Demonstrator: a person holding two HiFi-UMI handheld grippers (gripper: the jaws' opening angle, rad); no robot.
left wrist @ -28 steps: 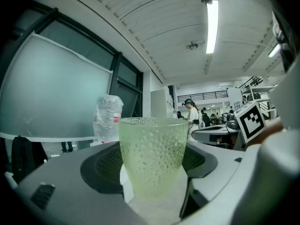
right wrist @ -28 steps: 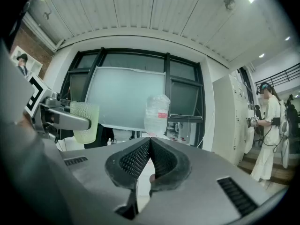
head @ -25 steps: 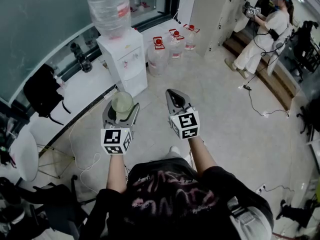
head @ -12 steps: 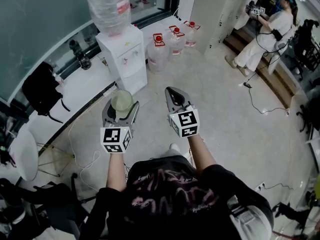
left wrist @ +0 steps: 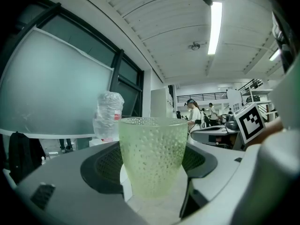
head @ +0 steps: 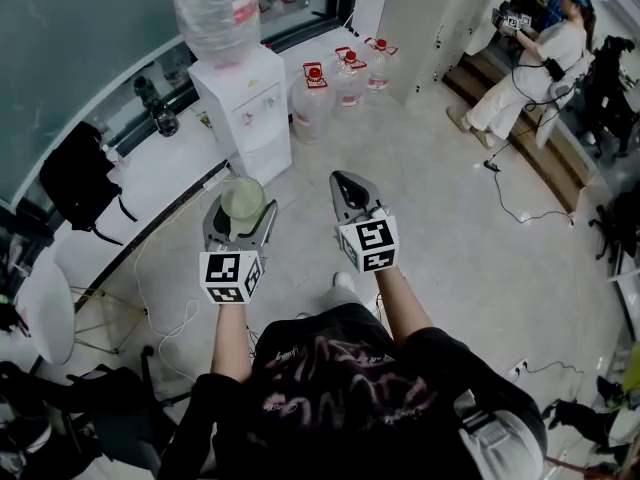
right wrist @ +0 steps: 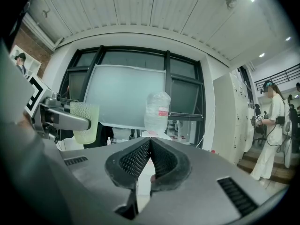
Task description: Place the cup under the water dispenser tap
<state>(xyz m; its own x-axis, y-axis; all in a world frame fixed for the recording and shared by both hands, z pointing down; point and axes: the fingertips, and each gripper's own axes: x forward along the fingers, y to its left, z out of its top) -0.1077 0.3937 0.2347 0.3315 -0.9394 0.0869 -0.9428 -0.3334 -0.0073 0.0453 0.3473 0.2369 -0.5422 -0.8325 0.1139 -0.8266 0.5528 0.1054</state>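
Overhead, the head view places the left tool (head: 240,226) and the right tool (head: 349,194) side by side above the floor, with the white water dispenser (head: 250,118) and its clear upturned bottle (head: 214,10) at 12 o'clock from the left tool and well apart from it. Only the left gripper view shows the grip plainly: the pale green, dimpled, translucent plastic cup (head: 243,202) stands upright between the two dark ribbed pads, which are closed against its sides. Only the right gripper view shows that the right tool's jaws meet at the tips with nothing between them; it also catches the cup at 9 o'clock and the bottle near 12 o'clock. Against the frame a second ago, the dispenser sits slightly higher in the head view, while both tools and the gripped cup look unchanged.
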